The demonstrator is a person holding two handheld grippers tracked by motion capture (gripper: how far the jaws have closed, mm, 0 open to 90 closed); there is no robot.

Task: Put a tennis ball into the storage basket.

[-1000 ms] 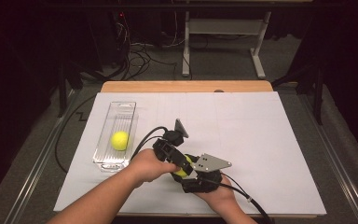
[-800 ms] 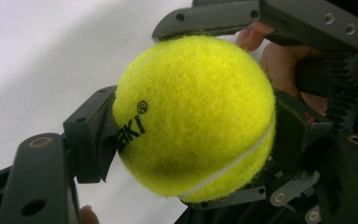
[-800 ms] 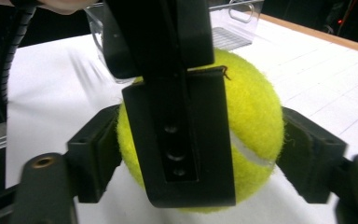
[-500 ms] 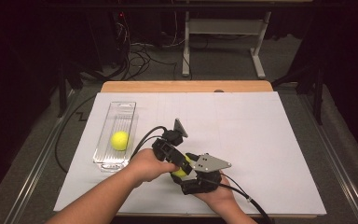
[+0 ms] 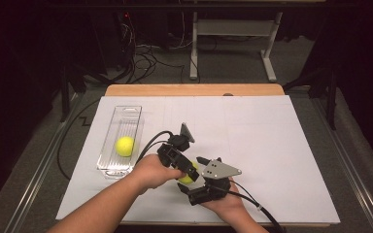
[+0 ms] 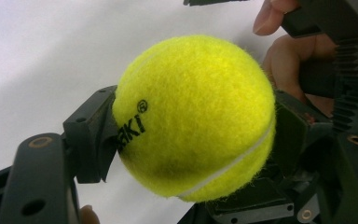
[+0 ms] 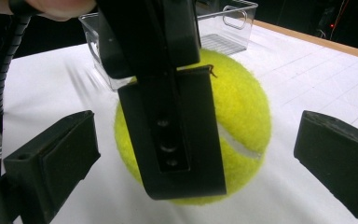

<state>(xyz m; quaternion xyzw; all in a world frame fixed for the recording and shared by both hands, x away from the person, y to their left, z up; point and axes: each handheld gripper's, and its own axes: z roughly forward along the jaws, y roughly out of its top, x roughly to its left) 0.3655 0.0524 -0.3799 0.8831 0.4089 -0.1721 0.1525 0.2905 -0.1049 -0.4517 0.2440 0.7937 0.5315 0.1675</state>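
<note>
While the left tool (image 6: 186, 154) pinches a fuzzy round ball (image 6: 193, 116), the right tool (image 7: 196, 154) has just spread.

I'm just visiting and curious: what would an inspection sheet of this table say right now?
Surface: white sheet over a wooden table, bare apart from the items below.
Job's things: held tennis ball between the two hands; second tennis ball lying in the clear bin at the left.
Clutter: nothing seen.
Grippers: left gripper clamped on the held ball; right gripper jaws have just been opening, apart on either side of the ball, not pressing it.
Cables: black cable trails from each gripper; loose wires on the floor beyond.
Surroundings: dark room, grey table frame behind.
</note>
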